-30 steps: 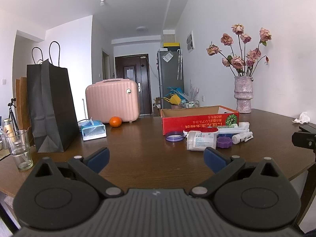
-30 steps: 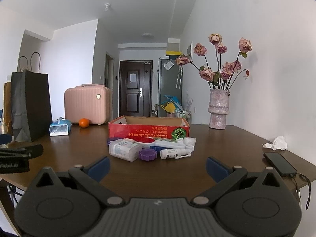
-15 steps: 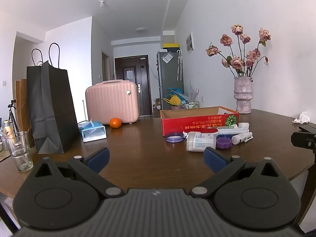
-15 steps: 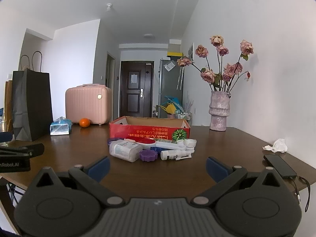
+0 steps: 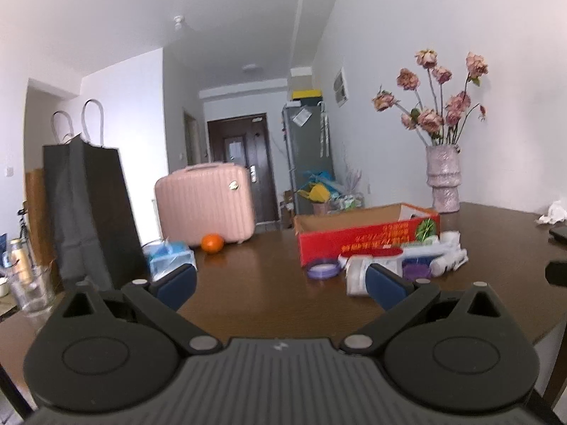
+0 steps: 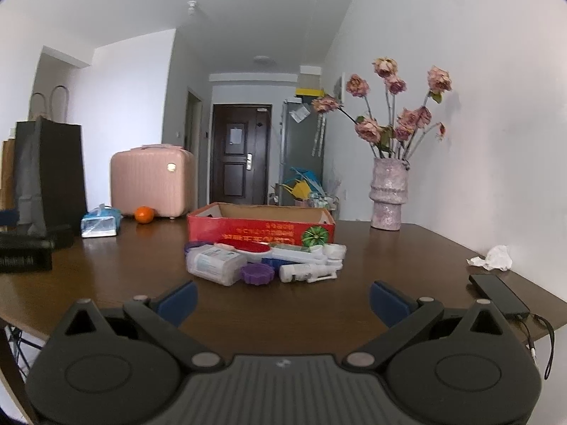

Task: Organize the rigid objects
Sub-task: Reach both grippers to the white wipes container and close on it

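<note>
Both grippers sit wide apart with nothing between the pads: left gripper (image 5: 281,285) and right gripper (image 6: 282,301), each hanging over the near edge of the brown table (image 6: 106,283).

The stuff to sort is piled mid-table, right in front of the red box (image 6: 260,230), which is open on top. From the right wrist cam: a clear plastic tub (image 6: 216,264) at the left of the pile, a purple cap (image 6: 258,273) just right of it, then a white tube (image 6: 304,272) lying flat. Behind those a red brush (image 6: 244,247) and some white bits I can't make out. In the left cam a purple ring lid (image 5: 322,268) lies at the pile's left end, and that view is a bit blurry.

Other things around: vase (image 6: 387,194) with dried roses far right, black bag (image 5: 90,209) on the left, pink case (image 5: 205,205) behind an orange (image 5: 212,243), a tissue pack (image 6: 100,222), a glass (image 5: 32,288), a crumpled tissue (image 6: 494,258) and a phone (image 6: 498,292) near the right edge.
</note>
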{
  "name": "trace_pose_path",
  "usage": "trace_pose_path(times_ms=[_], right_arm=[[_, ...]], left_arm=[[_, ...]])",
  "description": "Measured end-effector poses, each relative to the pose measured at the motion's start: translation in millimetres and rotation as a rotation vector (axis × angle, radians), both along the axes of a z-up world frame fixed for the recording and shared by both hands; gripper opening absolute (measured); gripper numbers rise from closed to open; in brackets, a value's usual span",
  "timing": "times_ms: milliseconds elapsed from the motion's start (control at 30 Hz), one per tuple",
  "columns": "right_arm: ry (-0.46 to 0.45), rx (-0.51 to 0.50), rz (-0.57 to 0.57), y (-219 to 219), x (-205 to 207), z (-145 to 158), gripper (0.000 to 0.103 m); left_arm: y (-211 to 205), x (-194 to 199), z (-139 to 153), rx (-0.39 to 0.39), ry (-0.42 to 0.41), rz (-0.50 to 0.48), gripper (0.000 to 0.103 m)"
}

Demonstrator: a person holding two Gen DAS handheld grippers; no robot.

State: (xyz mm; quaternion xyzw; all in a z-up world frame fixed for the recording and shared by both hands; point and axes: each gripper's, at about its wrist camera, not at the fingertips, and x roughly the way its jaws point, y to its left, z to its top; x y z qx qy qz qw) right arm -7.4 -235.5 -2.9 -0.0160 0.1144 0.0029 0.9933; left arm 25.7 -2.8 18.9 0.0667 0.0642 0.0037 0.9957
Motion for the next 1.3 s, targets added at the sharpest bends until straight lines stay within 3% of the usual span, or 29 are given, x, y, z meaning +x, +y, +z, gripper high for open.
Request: trace_pose_path(times_ms=[133, 367, 633, 767, 867, 967, 1033, 1067, 1100, 1167, 1233, 1300], right_arm=[[0.008, 0.03, -0.036, -9.7, 14.1, -3.5, 0.103], [0.037, 0.054, -0.052, -25.0, 50.0, -11.0, 0.103], [0.085, 0.073, 0.012, -38.0, 103.9, -12.9, 0.103], [0.187, 0.152, 0.111, -38.5, 138.5, -12.1, 0.103], [0.225, 0.177, 0.121, -31.7, 164.0, -10.0, 0.102], [0.252, 0.195, 0.163, -21.2, 188.8, -10.6, 0.082], [0.281, 0.209, 0.197, -13.0, 206.7, -12.3, 0.063], [0.3, 0.228, 0.215, -9.4, 217.1, -12.9, 0.059], [0.31, 0.252, 0.231, -6.5, 225.2, -13.8, 0.053], [0.329, 0.299, 0.249, -1.4, 241.5, -15.8, 0.042], [0.344, 0.323, 0.245, 4.6, 254.9, -18.9, 0.03], [0.358, 0.354, 0.245, 8.0, 265.9, -22.9, 0.026]], left_arm=[[-6.9, 16.7, 2.2, 0.017, -0.008, -0.015, 0.103], [-11.9, 52.6, -8.7, -0.036, 0.129, -0.058, 0.103], [-20.0, 95.2, -20.6, -0.033, 0.169, -0.066, 0.103], [-18.8, 135.3, -22.1, -0.105, 0.256, -0.192, 0.103], [-21.7, 164.0, -24.8, -0.098, 0.308, -0.269, 0.103], [-26.3, 192.0, -26.2, -0.083, 0.312, -0.243, 0.103], [-25.3, 212.8, -26.9, -0.114, 0.338, -0.248, 0.103], [-22.6, 223.1, -27.7, -0.155, 0.349, -0.251, 0.101], [-18.7, 231.7, -28.6, -0.2, 0.36, -0.263, 0.098], [-12.8, 246.5, -31.2, -0.274, 0.389, -0.288, 0.076], [-8.9, 258.2, -35.5, -0.338, 0.429, -0.319, 0.067], [-5.7, 269.3, -42.9, -0.396, 0.478, -0.345, 0.06]])
